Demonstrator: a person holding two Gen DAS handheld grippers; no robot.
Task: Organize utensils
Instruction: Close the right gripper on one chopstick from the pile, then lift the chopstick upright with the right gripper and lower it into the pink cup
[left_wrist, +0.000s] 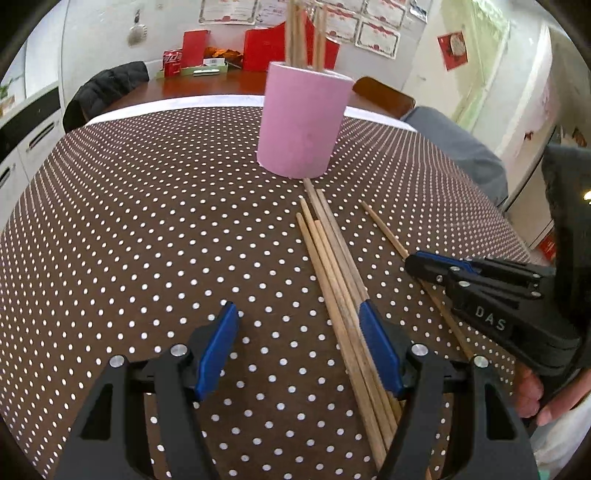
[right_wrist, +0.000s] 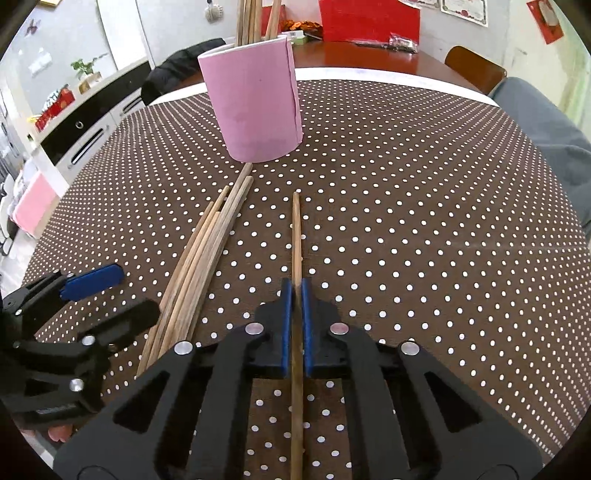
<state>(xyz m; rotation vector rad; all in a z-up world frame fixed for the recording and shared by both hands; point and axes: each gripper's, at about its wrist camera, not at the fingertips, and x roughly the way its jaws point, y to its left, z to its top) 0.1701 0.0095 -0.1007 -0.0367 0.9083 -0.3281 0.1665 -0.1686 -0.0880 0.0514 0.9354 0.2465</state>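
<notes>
Chopstick (right_wrist: 296, 236) between right gripper (right_wrist: 296, 291) fingers (right_wrist: 285, 325)

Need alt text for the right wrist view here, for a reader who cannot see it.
The right tongs are shut on a single wooden chopstick above a brown polka-dot tablecloth. A loose bundle of wooden chopsticks lies to its left, pointing at a pink cylindrical holder with more sticks in it.
</notes>
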